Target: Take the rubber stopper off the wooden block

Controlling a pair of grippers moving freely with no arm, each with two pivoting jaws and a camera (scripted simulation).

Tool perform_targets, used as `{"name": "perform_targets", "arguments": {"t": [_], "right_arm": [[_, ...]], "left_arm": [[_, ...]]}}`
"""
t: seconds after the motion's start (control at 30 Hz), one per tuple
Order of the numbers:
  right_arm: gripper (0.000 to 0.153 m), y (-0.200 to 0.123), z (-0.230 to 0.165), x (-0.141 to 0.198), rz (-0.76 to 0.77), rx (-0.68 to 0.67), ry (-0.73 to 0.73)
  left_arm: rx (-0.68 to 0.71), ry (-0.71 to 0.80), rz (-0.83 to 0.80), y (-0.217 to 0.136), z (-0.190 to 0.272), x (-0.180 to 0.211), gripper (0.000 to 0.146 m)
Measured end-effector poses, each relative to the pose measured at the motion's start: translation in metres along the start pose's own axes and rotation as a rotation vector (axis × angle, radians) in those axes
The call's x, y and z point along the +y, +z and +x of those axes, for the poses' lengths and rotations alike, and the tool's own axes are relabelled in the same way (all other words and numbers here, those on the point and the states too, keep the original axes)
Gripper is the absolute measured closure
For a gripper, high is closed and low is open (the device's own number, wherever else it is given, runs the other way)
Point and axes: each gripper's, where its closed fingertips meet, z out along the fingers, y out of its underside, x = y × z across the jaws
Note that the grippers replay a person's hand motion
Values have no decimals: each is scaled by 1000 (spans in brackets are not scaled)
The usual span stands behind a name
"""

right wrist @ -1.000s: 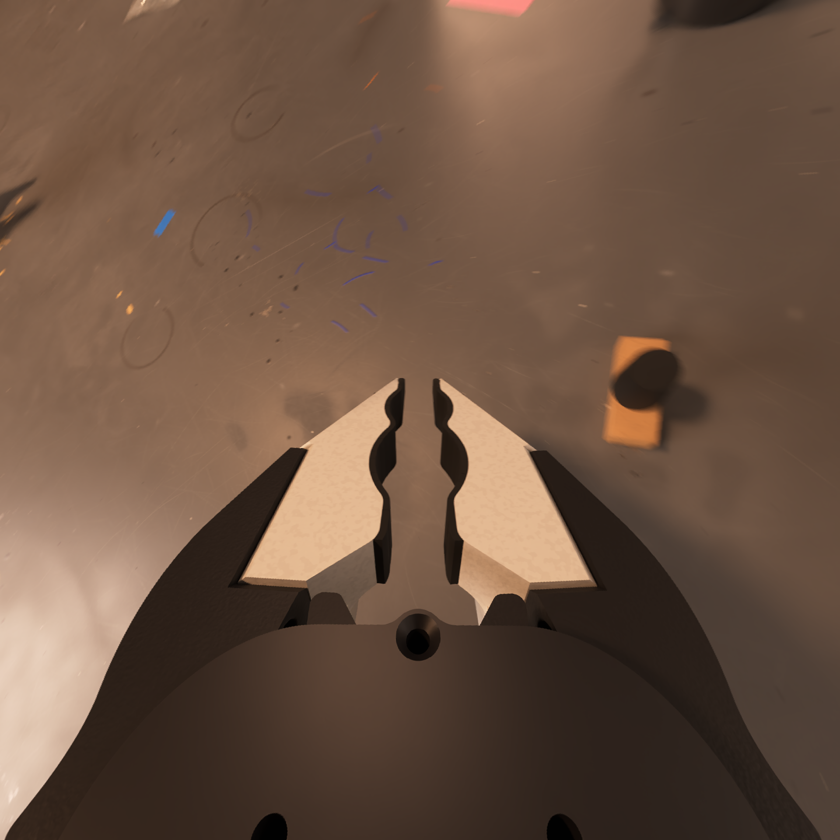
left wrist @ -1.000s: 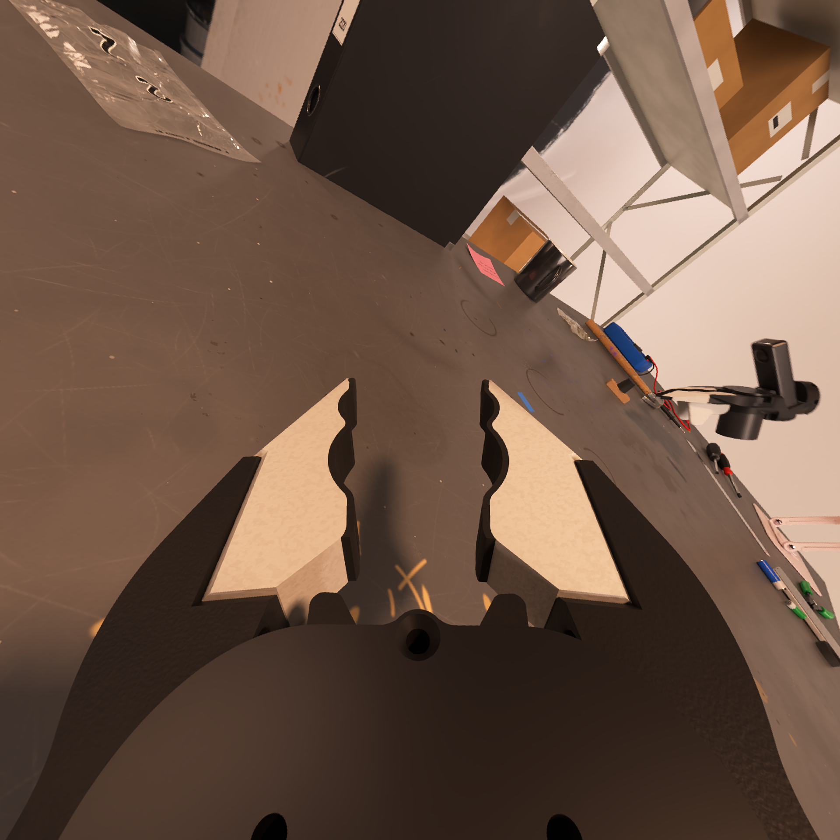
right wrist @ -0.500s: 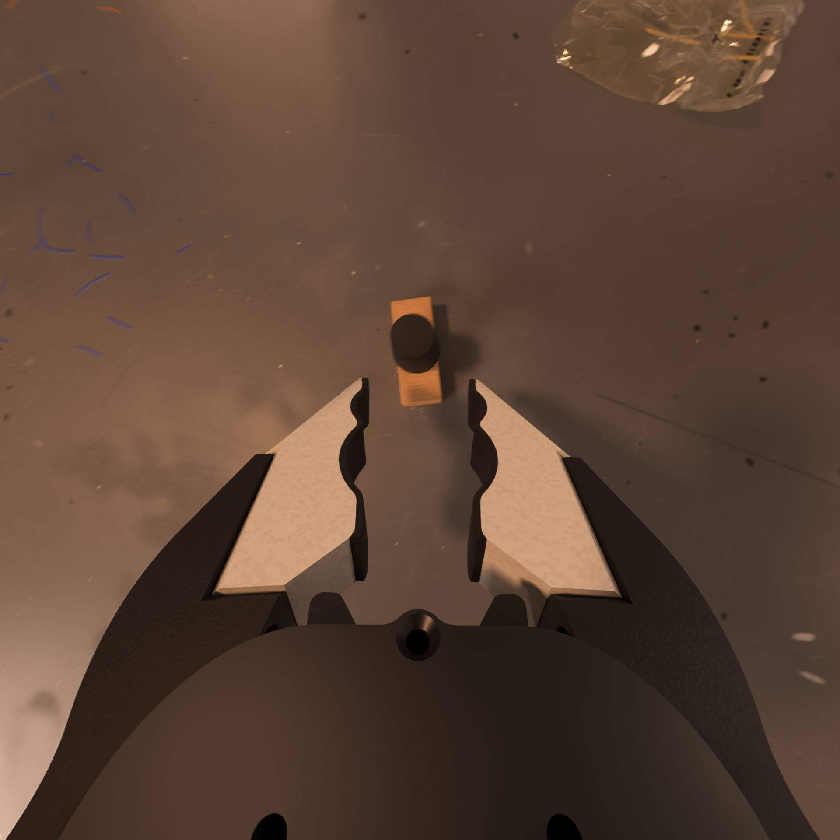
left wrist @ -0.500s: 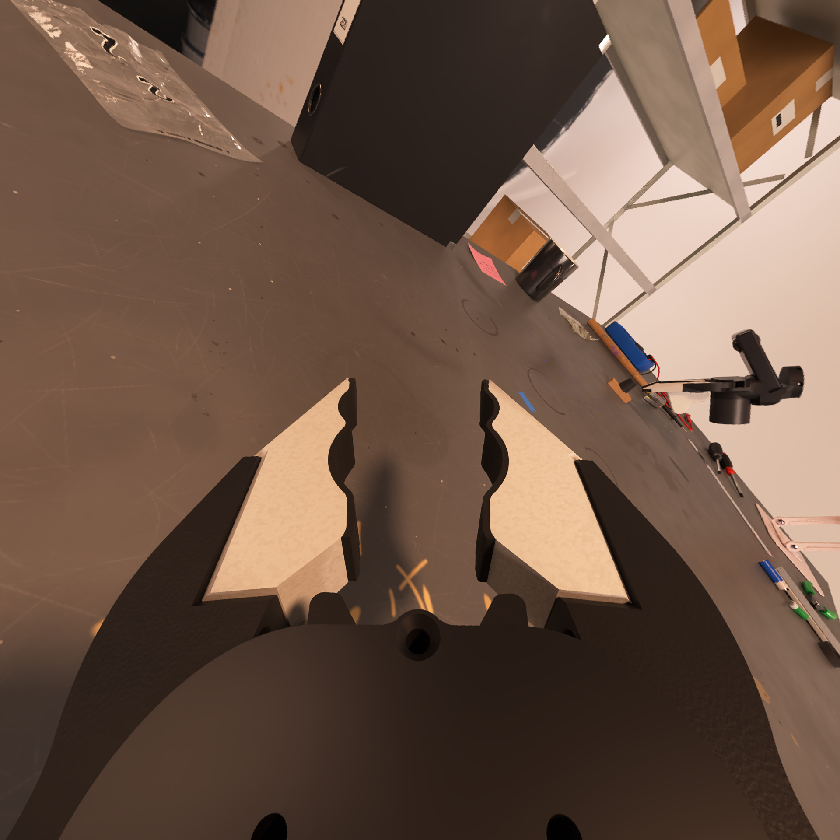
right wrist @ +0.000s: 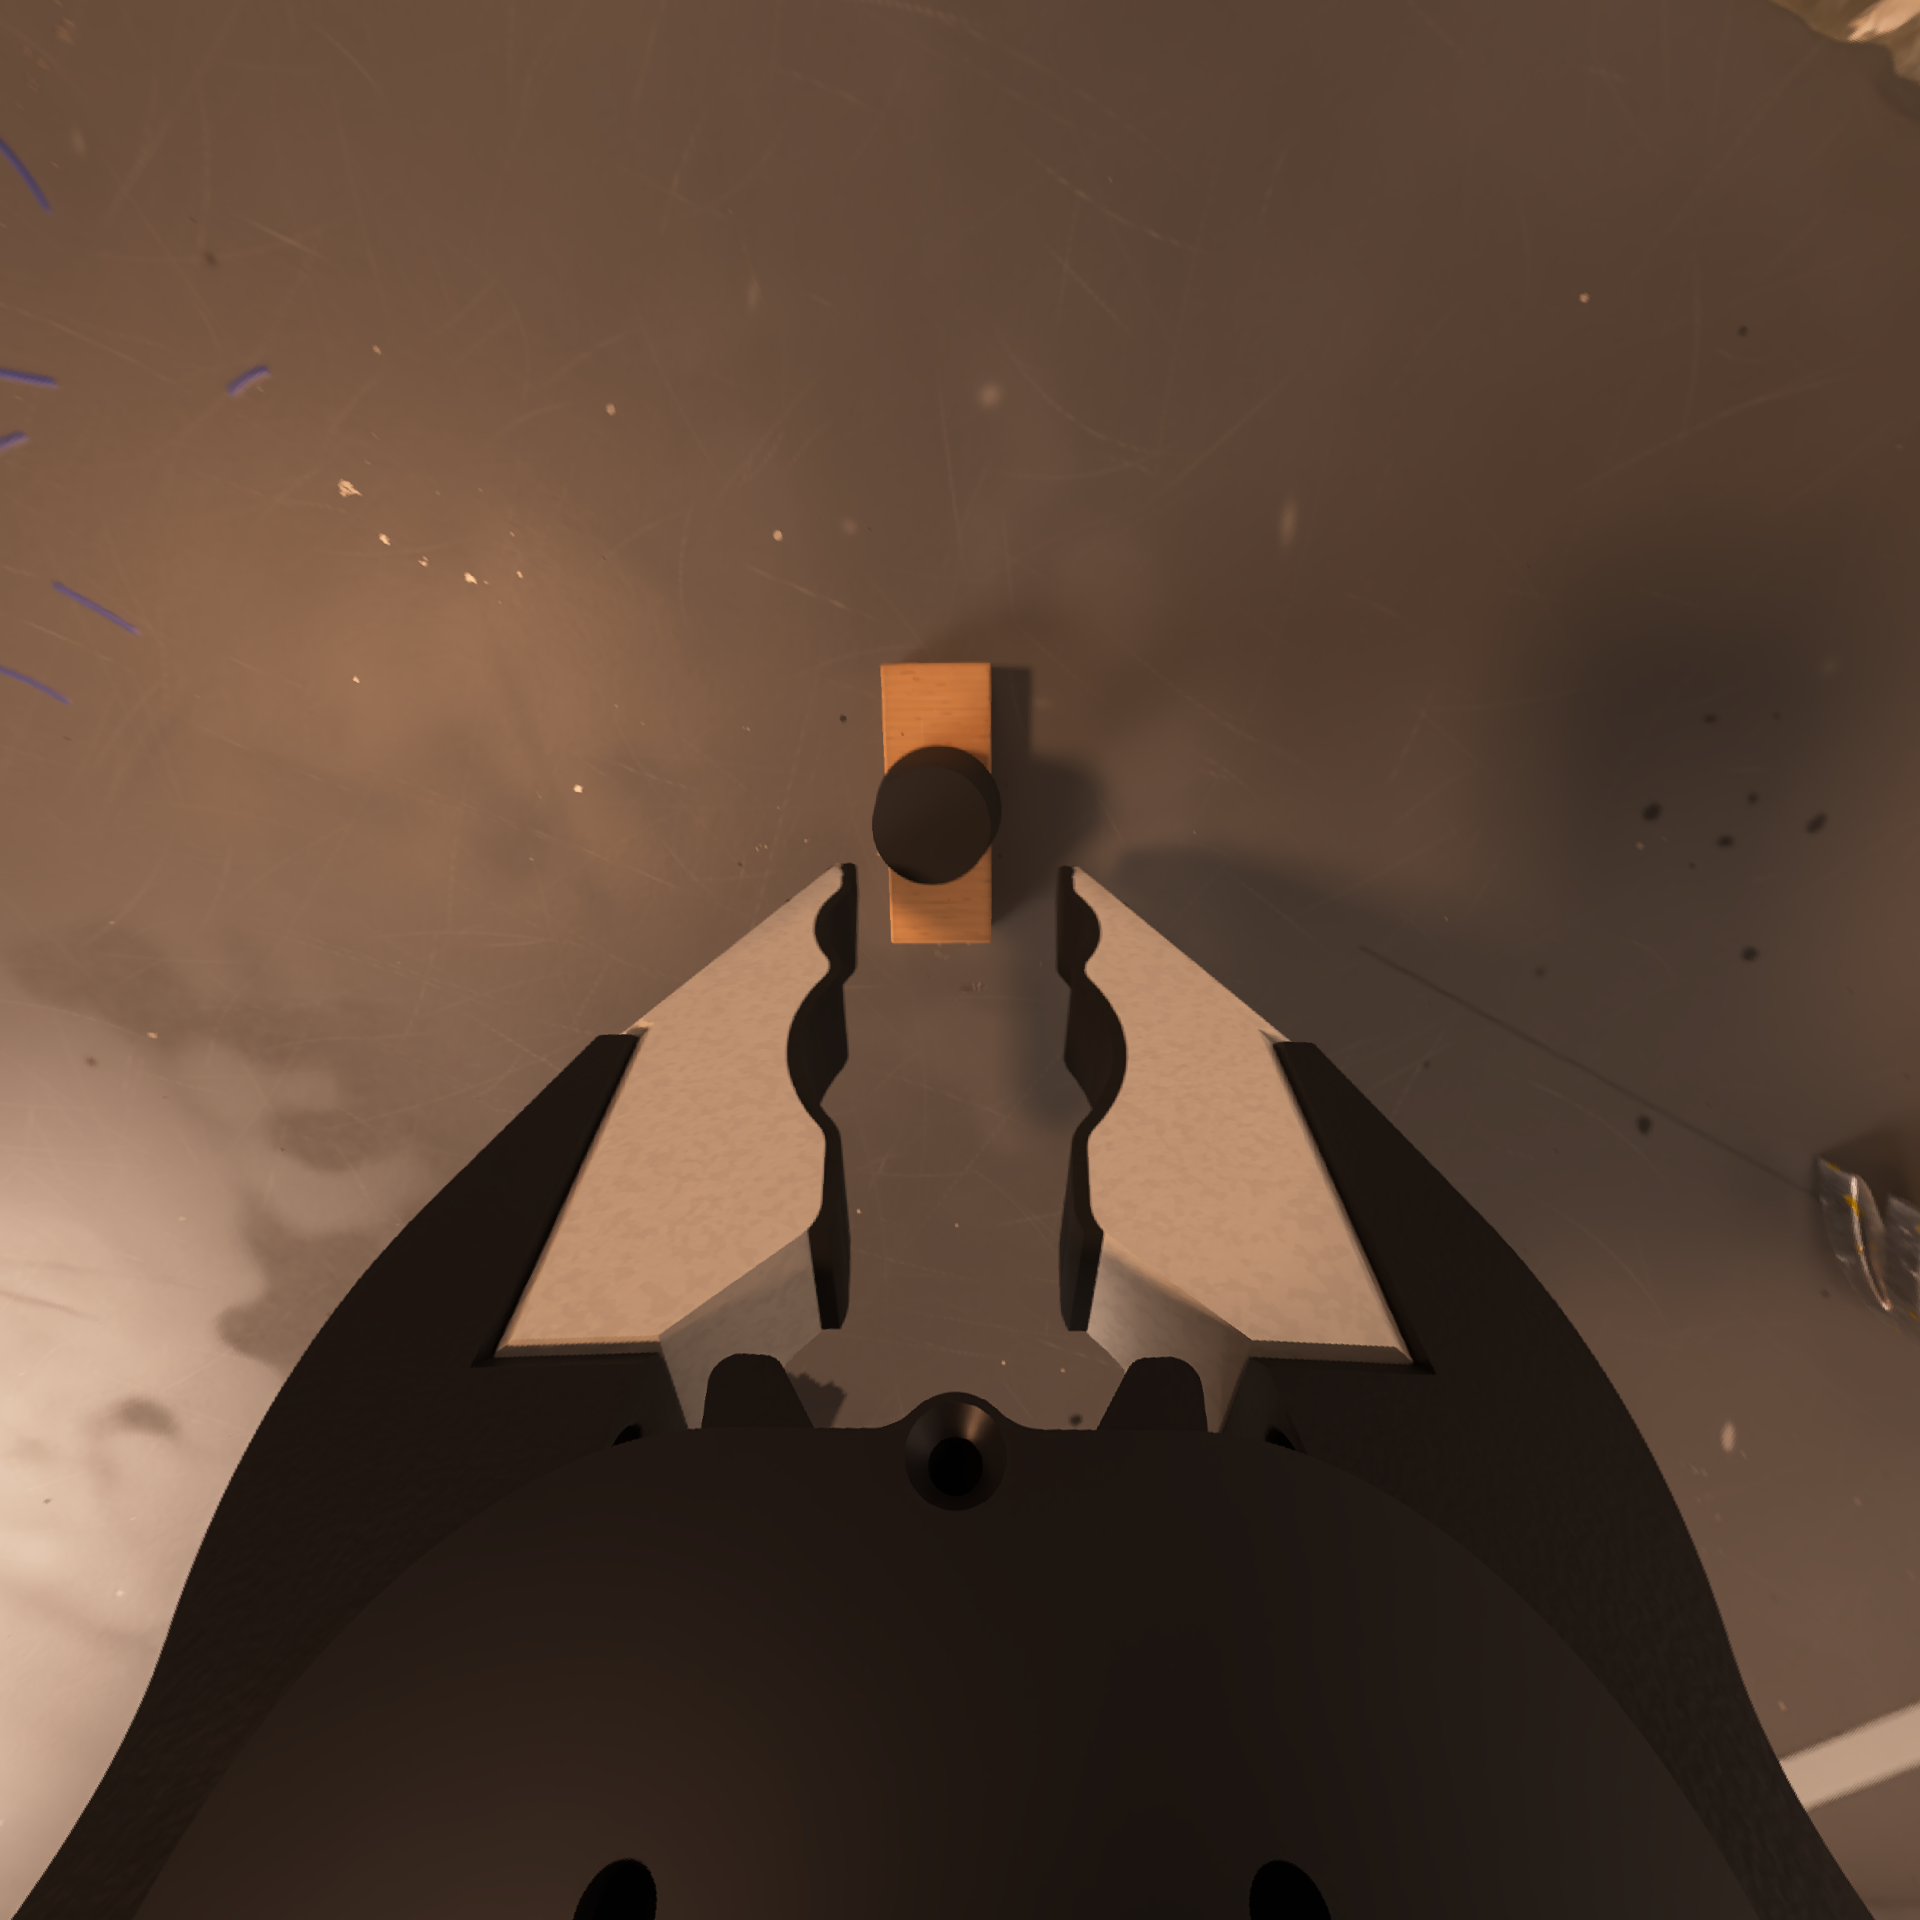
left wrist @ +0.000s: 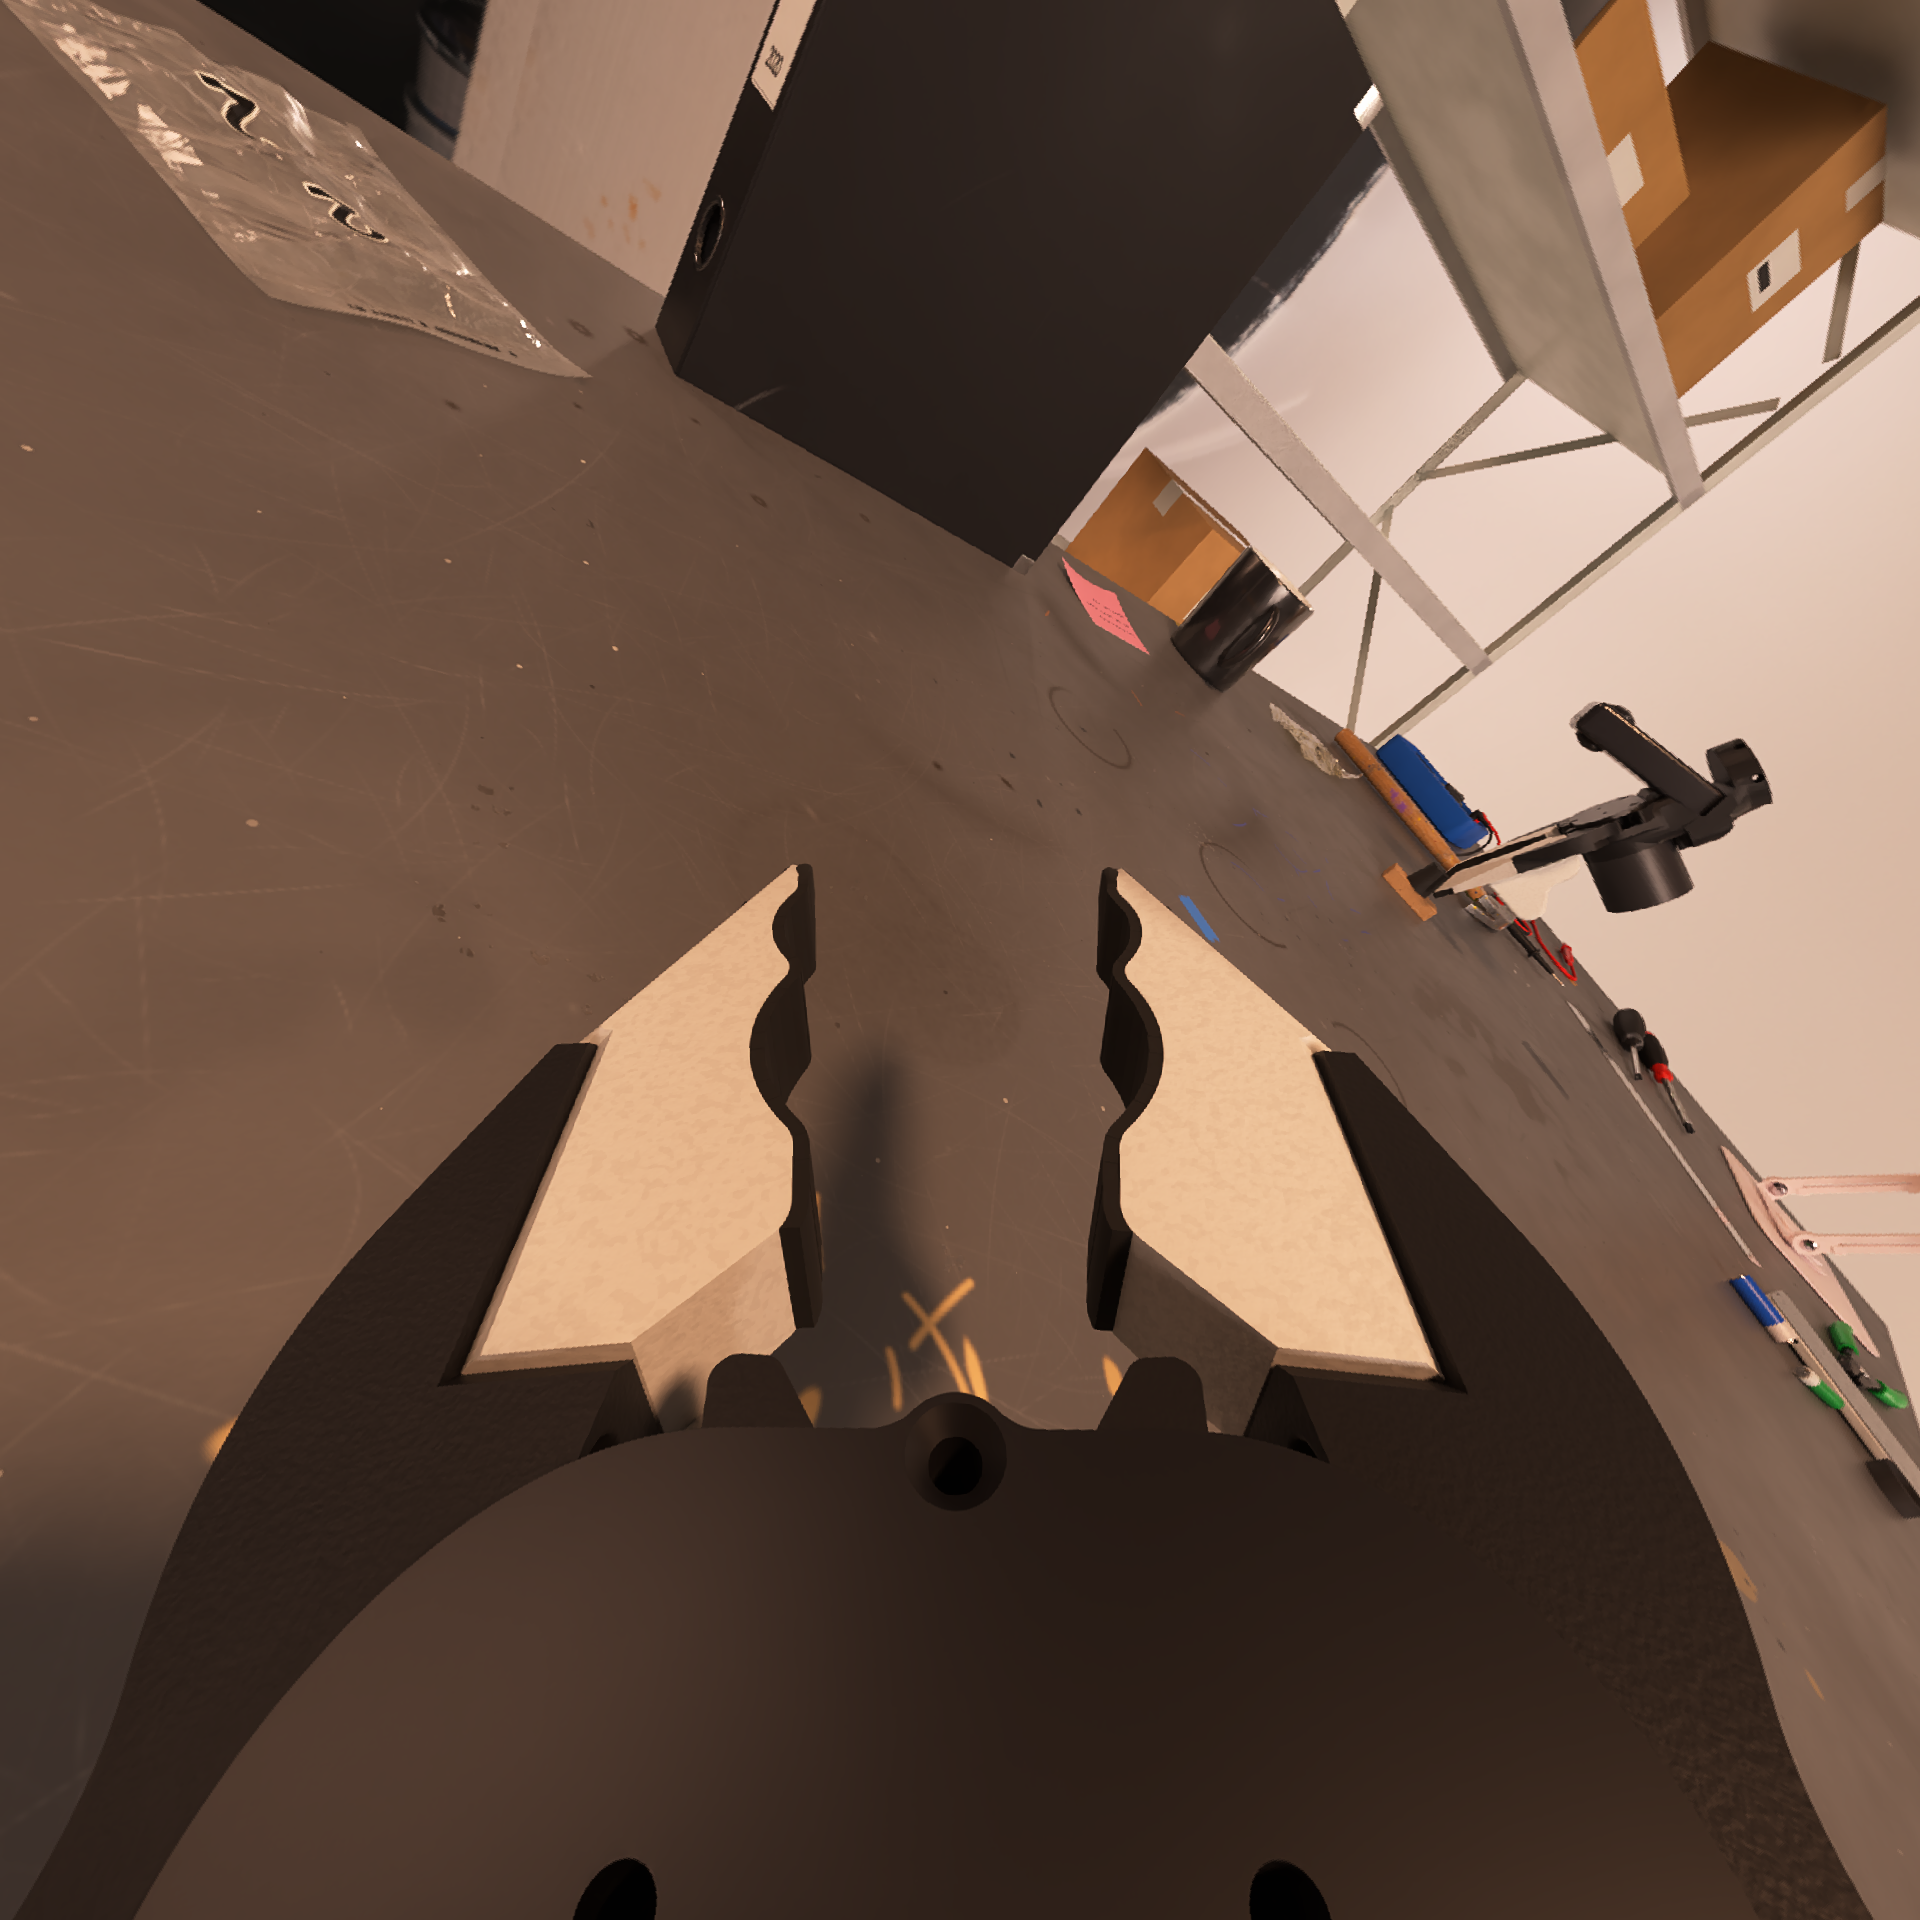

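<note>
A small orange wooden block lies flat on the dark table, with a black round rubber stopper standing on its middle. My right gripper is open and empty, looking down on them, its fingertips just short of the stopper with the block's near end between them. My left gripper is open and empty over bare table far to the left. In the left wrist view the right gripper shows far off, its fingers pointing at the block by the table's edge.
A black binder stands at the back beside a plastic sheet. A pink note, a black cup, a blue object, screwdrivers and markers lie along the table's right edge. A crumpled foil piece lies right of the block.
My right gripper swung over to the block, centred on it, came closer and opened wider. My left gripper has not moved.
</note>
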Motion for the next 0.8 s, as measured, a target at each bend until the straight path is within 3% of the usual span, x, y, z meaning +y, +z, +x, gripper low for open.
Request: {"name": "perform_targets", "arguments": {"t": [0.17, 0.3, 0.63, 0.8], "right_arm": [[130, 0, -5, -10, 72, -42, -7], [130, -11, -7, -18, 191, -29, -20], [130, -100, 9, -38, 589, -6, 17], [130, -135, 10, -34, 817, -142, 86]], "left_arm": [[1, 2, 7, -1, 0, -1, 91], [2, 1, 3, 0, 0, 0, 91], [-4, -8, -5, 0, -1, 0, 91], [-6, -15, -14, 1, -2, 1, 91]]}}
